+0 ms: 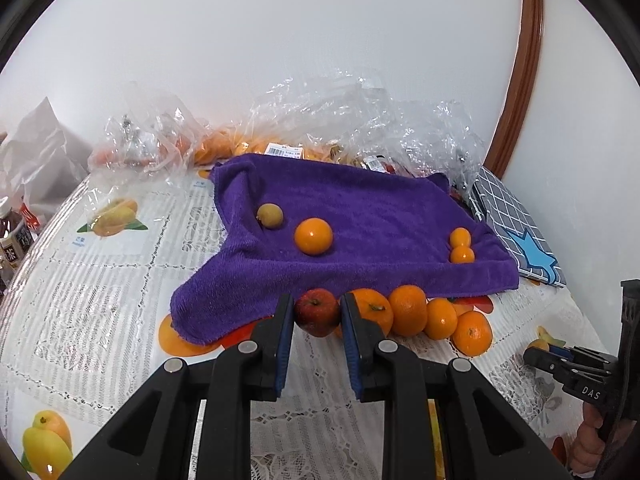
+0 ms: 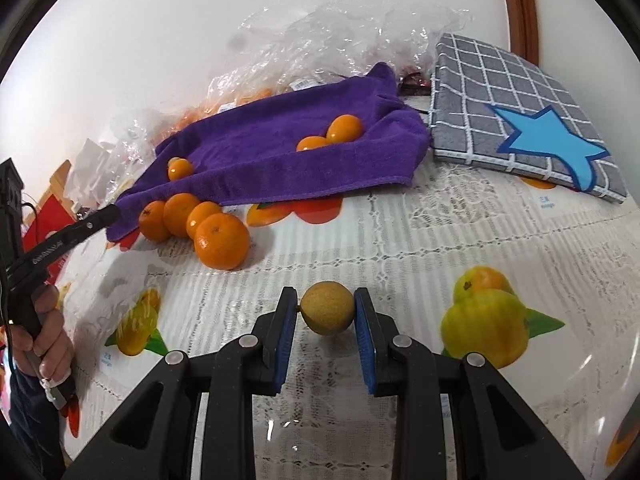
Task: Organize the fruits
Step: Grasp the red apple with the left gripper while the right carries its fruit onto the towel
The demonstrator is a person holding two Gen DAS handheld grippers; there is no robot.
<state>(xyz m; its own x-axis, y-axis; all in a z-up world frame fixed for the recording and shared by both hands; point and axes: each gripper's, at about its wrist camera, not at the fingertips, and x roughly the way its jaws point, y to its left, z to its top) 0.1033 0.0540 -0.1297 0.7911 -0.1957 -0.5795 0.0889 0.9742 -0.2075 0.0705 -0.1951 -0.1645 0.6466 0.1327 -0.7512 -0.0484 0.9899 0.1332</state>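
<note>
The left gripper is clamping a small dark-red apple between its blue pads, the stem end facing up and toward the camera; the apple is sitting squarely between the jaws, with no long axis to align. The right gripper is likewise gripping a small round yellow-brown fruit, holding it above the white lace-pattern tablecloth with printed fruit pictures. Just beyond the apple, a row of four orange mandarins is lying on the tablecloth, touching the front edge of the crumpled purple terry towel; this row is lying directly ahead-right of the left jaws, so the left hand is judged nearer to it. On the towel, a yellow-brown fruit, a single orange and two small oranges are resting apart. Farther back, clear plastic bags are carrying white barcode labels, too small to read. "DAS" is showing on the right gripper's body in the left wrist view.
</note>
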